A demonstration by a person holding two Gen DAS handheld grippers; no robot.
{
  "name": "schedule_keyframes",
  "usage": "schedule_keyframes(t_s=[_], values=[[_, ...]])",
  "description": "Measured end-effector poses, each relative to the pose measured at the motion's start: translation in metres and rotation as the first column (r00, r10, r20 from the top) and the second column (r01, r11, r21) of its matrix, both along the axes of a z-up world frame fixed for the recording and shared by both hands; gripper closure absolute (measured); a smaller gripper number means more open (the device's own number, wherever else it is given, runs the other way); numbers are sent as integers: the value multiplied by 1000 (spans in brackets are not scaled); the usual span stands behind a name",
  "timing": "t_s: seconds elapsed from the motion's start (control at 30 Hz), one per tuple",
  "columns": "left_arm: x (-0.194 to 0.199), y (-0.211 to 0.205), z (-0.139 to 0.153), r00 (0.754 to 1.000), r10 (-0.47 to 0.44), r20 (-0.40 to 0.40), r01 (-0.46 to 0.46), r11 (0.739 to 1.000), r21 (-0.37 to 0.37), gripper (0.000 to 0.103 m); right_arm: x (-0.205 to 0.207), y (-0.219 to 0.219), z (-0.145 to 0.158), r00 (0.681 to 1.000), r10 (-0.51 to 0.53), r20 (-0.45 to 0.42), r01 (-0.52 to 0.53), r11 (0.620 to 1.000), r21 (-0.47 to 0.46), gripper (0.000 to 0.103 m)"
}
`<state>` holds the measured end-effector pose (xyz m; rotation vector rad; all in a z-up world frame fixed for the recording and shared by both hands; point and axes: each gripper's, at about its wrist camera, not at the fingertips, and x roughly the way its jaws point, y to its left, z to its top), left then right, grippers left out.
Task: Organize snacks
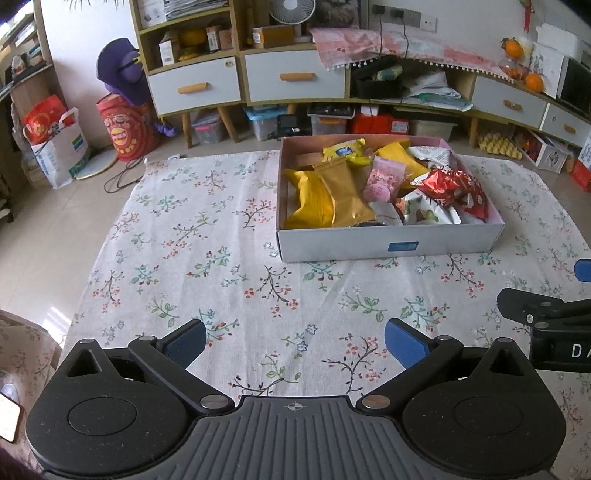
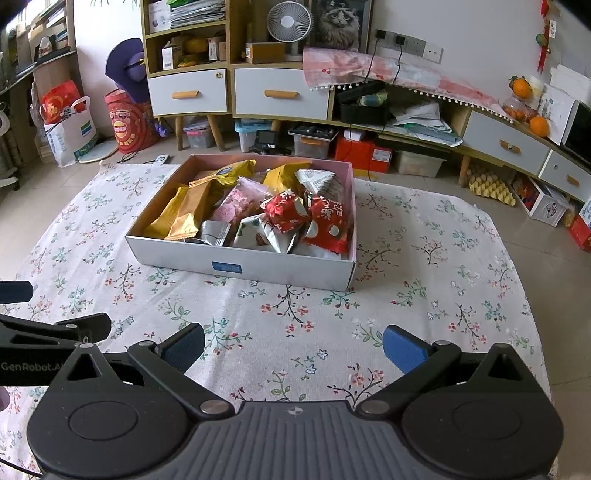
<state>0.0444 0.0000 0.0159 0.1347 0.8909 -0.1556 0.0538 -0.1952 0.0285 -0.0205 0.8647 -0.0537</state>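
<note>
A white cardboard box (image 1: 369, 245) (image 2: 207, 260) with a pink inside stands on a flowered tablecloth (image 1: 207, 266) (image 2: 424, 295). It holds several snack packets: gold packets (image 1: 325, 199) (image 2: 184, 212), a pink bag (image 1: 384, 181) (image 2: 236, 205), red wrapped packets (image 1: 454, 188) (image 2: 306, 218), and white packets (image 2: 266, 232). My left gripper (image 1: 294, 345) is open and empty, low over the cloth in front of the box. My right gripper (image 2: 294, 349) is open and empty, beside the left one, which shows at the left edge of the right wrist view (image 2: 55, 328).
Behind the table stand low cabinets with white drawers (image 1: 293, 79) (image 2: 280, 94), storage bins under them (image 2: 251, 134), a red lantern (image 1: 125, 129), bags on the floor (image 1: 55, 147), and a fan (image 2: 290, 20). Tiled floor surrounds the table.
</note>
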Motion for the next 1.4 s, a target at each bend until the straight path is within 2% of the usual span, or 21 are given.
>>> schedule_keyframes(t_s=[1.4], values=[[0,0,-3,1000,-4,-14,5,1000,20,0,1,2,-1,1000,10,-5,-10,1000,-8,20]])
